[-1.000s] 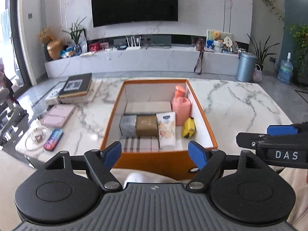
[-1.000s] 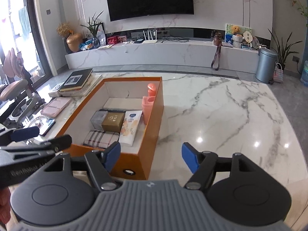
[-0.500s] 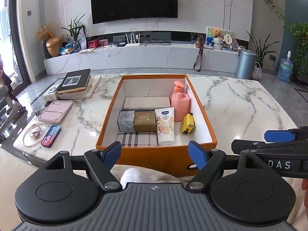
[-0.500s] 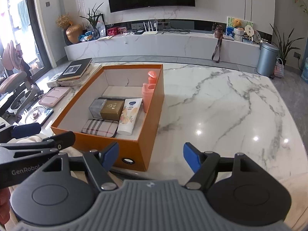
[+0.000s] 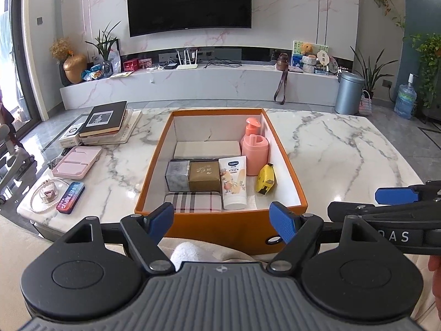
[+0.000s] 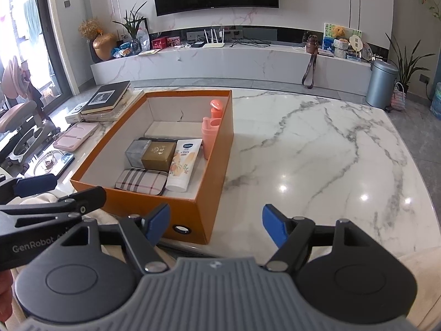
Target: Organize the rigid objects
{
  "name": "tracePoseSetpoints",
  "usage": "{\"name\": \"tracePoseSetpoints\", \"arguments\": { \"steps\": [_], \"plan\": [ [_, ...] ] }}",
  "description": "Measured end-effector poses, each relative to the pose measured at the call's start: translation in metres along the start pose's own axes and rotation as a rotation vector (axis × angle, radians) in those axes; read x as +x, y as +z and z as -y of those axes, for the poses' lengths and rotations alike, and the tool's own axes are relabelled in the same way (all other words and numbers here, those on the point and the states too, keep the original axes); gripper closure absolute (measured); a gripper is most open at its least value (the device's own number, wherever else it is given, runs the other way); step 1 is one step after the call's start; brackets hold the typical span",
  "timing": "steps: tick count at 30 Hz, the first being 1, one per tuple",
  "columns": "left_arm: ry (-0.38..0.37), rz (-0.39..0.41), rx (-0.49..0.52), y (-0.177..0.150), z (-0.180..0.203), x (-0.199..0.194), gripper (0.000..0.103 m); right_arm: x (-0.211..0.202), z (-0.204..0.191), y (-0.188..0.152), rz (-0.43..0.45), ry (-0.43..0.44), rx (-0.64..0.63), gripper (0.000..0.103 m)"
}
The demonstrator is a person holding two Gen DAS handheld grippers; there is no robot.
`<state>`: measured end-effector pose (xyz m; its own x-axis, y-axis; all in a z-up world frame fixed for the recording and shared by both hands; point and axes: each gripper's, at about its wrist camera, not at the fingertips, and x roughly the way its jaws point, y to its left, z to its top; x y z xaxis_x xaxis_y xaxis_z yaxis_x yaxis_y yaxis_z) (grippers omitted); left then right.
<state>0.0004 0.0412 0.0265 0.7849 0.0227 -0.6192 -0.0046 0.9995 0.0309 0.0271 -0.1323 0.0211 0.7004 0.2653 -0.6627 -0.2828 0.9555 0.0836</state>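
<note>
At the near edge of the marble counter point(image 6: 317, 143), the left tool point(image 5: 222, 218) and the right tool point(image 6: 213, 222) are held with jaws spread wide and nothing gripped between them. Just beyond the left tool, at 12 o'clock, an orange box point(image 5: 220, 227) is seen; from the right tool it lies toward 11 o'clock. Inside it, a plaid case point(image 5: 193, 202) is laid along the near wall, with a grey box point(image 5: 177, 175), a gold box point(image 5: 204, 176) and a lotion tube point(image 5: 233, 183) behind it. A yellow tape measure point(image 5: 266, 178) and a pink pump bottle point(image 5: 255, 151) are kept at the right wall. Books point(image 5: 106, 121) are stacked at 10 o'clock.
</note>
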Motion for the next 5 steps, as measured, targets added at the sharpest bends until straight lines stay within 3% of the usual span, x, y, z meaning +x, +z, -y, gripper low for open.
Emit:
{"name": "tracePoseSetpoints", "arguments": {
  "steps": [5],
  "plan": [
    [-0.005, 0.001, 0.000, 0.0002, -0.0013, -0.0008, 0.011, 0.0002, 0.0006, -0.0003, -0.001, 0.000, 0.000, 0.029]
  ]
}}
